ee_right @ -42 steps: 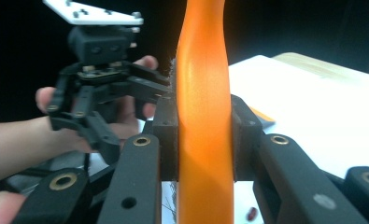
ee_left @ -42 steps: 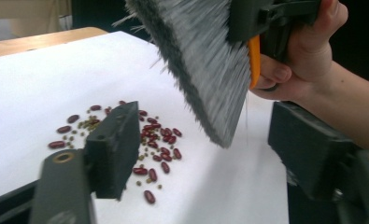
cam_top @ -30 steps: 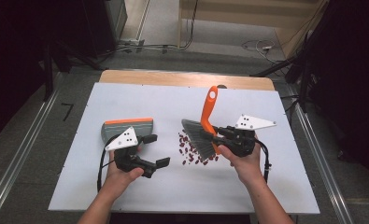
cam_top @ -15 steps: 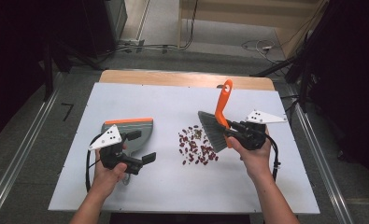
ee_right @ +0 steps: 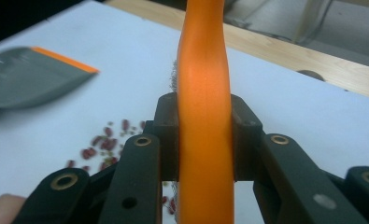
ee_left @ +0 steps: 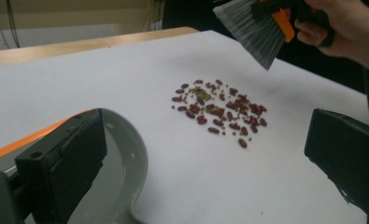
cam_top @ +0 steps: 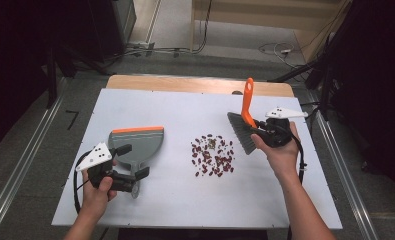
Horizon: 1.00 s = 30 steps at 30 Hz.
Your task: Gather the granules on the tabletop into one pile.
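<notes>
A pile of dark red beans (cam_top: 212, 155) lies on the white table (cam_top: 160, 105). My right gripper (cam_top: 265, 134) is shut on the orange handle of a brush (cam_top: 246, 102), held upright just right of the beans, with grey bristles (cam_top: 239, 134) off the table. In the right gripper view both jaws of the right gripper (ee_right: 204, 135) clamp the handle. My left gripper (cam_top: 133, 161) stands open over the rear of a grey dustpan (cam_top: 137, 142) with an orange lip. In the left gripper view the left gripper (ee_left: 205, 140) has wide jaws; the dustpan (ee_left: 126, 154) sits by one jaw, beans (ee_left: 219, 109) and brush (ee_left: 254, 28) ahead.
A wooden strip (cam_top: 185, 84) runs along the table's far edge. Metal rails (cam_top: 30, 160) flank the table on the floor, and cables (cam_top: 275, 50) lie behind it. White surface stretches between the dustpan and the beans.
My right hand has carried the brush to the right, off the beans, and turned it more upright. My left hand has shifted left and toward the near edge; the dustpan stays put.
</notes>
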Each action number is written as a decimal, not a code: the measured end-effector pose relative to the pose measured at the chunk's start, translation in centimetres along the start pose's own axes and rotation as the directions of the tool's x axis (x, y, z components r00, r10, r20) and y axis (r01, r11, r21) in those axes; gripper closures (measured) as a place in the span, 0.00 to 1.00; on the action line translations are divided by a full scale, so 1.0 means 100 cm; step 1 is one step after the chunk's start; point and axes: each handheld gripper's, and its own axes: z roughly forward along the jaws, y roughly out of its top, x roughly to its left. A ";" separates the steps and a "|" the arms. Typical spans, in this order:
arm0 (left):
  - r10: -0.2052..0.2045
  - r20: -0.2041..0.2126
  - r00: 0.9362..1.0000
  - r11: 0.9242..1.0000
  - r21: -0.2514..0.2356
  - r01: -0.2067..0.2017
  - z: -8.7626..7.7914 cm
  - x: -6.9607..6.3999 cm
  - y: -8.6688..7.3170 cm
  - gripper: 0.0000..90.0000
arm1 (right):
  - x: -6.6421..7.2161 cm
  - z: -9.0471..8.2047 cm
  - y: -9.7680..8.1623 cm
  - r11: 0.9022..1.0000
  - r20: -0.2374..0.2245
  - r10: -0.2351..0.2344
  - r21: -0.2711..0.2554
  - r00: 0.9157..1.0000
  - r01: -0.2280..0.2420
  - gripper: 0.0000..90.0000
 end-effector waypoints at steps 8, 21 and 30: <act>0.002 -0.041 0.999 1.000 -0.010 -0.003 -0.012 0.003 -0.009 0.00 | -0.010 0.027 0.021 0.988 0.088 -0.086 0.138 0.992 0.073 0.76; -0.039 -0.086 0.995 0.999 -0.026 0.037 -0.020 0.014 -0.018 0.00 | -0.004 0.096 0.026 0.911 0.215 -0.251 0.382 0.944 0.156 0.76; -0.030 -0.075 0.997 0.999 -0.023 0.028 -0.020 0.013 -0.018 0.00 | 0.022 0.124 0.024 0.851 0.158 -0.316 0.484 0.936 0.206 0.77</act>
